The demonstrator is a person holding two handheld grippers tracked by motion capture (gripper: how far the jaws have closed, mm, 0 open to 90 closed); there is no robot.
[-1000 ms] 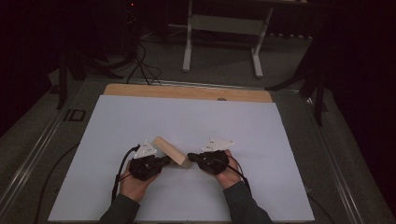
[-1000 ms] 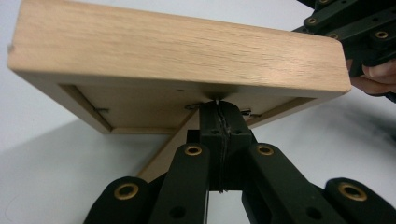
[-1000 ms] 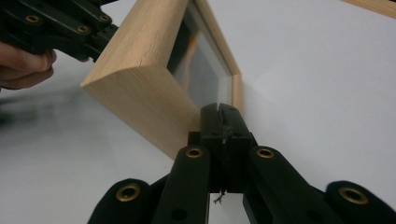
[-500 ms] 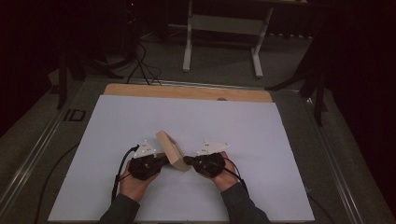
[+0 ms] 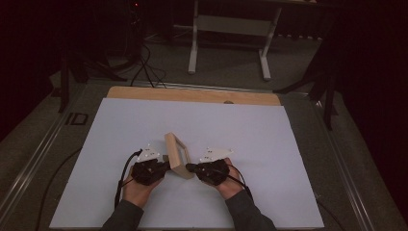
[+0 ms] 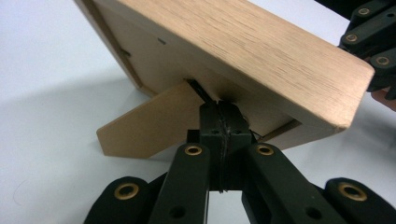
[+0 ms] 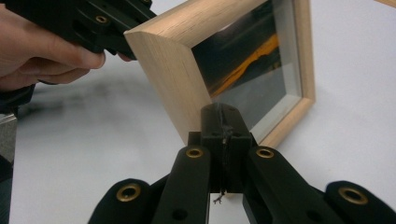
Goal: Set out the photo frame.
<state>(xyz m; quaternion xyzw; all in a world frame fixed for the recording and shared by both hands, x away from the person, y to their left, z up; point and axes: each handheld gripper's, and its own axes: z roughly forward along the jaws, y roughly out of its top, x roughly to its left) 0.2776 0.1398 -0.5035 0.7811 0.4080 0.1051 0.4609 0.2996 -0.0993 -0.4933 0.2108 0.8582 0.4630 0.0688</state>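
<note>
Light wooden picture frame (image 5: 176, 155) with a glass front stands tilted on the white table sheet (image 5: 269, 139), near the sheet's front edge and about midway between its left and right edges, propped on its pale wooden easel leg (image 6: 144, 121). Largest thing around it is that white sheet, covering the table, with a strip of bare wood (image 5: 192, 95) showing along the far edge. Beyond the far edge, on the grey floor, a white metal stand (image 5: 230, 29) and loose black cables (image 5: 144, 62), all well clear of the work. Now the tools: the black left gripper (image 5: 163, 167) is tucked in behind the frame, jaws pressed together, tips up against the back panel where the leg hinges. The black right gripper (image 5: 190, 168) comes in at the glass side, jaws together too, tips touching the frame's near wooden edge low down. Nothing sits between either pair of jaws. The frame itself stands between the two grippers.
</note>
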